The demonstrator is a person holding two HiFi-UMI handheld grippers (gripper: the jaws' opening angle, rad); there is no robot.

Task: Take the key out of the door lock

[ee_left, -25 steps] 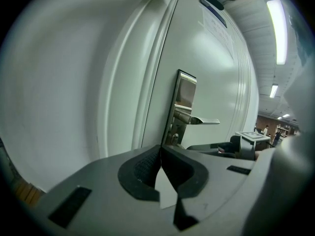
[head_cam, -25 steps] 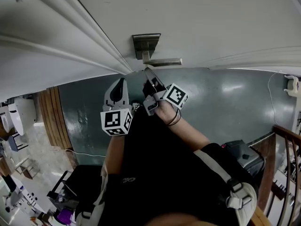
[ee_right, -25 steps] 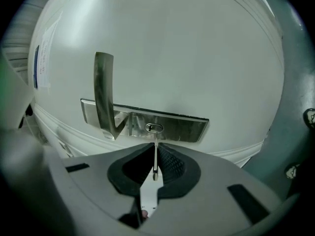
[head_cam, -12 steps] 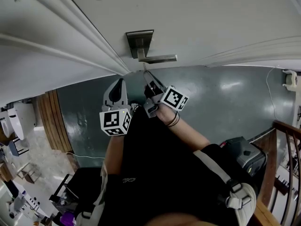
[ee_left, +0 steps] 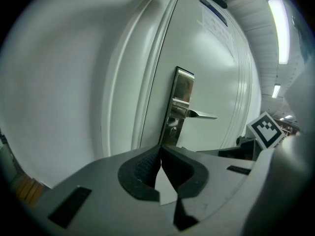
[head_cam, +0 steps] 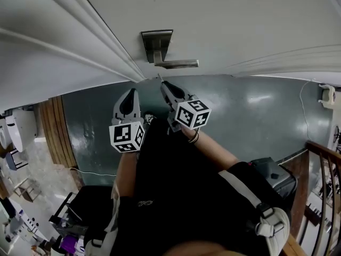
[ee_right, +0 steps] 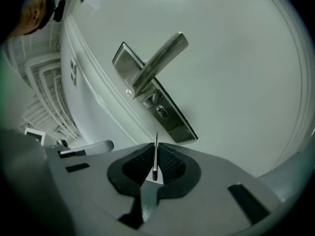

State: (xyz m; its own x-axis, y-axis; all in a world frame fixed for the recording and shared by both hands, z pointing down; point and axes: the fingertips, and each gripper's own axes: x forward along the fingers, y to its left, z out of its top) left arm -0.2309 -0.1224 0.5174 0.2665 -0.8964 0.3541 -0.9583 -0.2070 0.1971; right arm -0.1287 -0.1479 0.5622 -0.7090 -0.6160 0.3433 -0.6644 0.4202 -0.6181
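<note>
The right gripper [head_cam: 164, 84], rolled over since a second ago, pinches the key [ee_right: 155, 154] edge-on between nearly closed jaws. The key is clear of the lock [ee_right: 161, 111], whose keyhole shows empty, so extraction is judged complete. The left gripper [ee_left: 160, 154] is closed and empty.

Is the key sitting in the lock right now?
No, the thin metal key is pinched in the right tool, clear of the silver lock plate.

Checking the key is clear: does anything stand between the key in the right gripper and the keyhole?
Nothing visible does. The key, clamped in the right gripper, faces the empty keyhole with only open air between.
</note>
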